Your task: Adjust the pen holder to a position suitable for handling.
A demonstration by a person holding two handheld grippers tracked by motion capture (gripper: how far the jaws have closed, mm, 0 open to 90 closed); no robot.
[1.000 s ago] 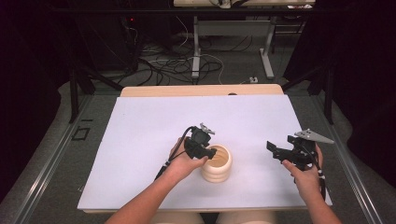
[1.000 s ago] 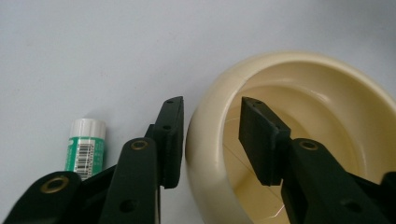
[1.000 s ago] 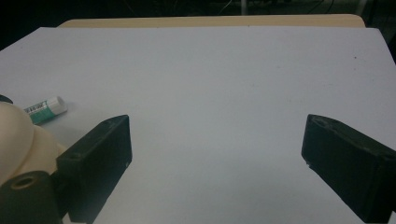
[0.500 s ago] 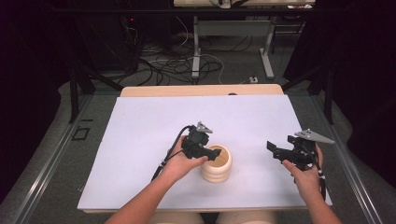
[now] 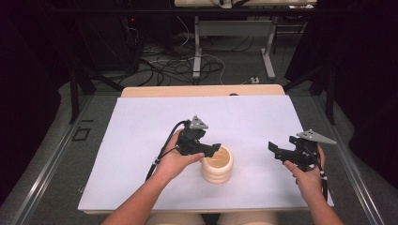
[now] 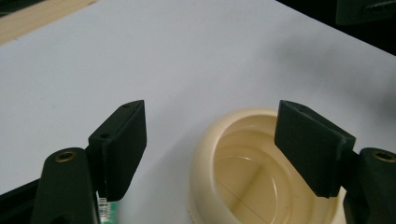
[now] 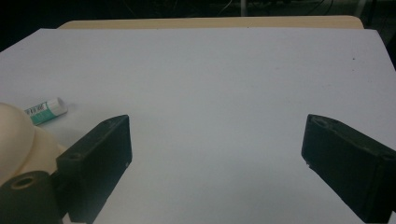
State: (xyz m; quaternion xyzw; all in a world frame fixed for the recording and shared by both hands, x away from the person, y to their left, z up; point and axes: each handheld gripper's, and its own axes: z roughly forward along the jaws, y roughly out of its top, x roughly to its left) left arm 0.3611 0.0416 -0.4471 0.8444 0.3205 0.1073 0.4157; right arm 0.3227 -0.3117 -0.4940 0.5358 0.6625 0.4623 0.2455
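Note:
A cream ribbed cup (image 5: 218,166) stands upright on the white table top (image 5: 141,136), front of centre. My left gripper (image 5: 213,149) hovers just over its left rim. In the left gripper view its jaws (image 6: 212,112) have just been opening and stand wide apart, with the cup (image 6: 243,177) below and between them, untouched. The cup's inside looks empty. A small white and green tube (image 7: 45,110) lies flat on the table beside the cup (image 7: 14,135); its label end (image 6: 106,209) peeks out under the left jaw. My right gripper (image 5: 274,149) (image 7: 217,126) is open over bare table, right of the cup.
The table's far edge is a strip of bare wood (image 5: 202,90). Beyond it are a dark floor, cables and desk legs (image 5: 197,51). Dark curtains close in both sides. Open white surface stretches behind and to the left of the cup.
The left gripper has opened its jaws and lifted a little up and left off the cup's top, so the cup's inside now shows. The right hand has stayed still.

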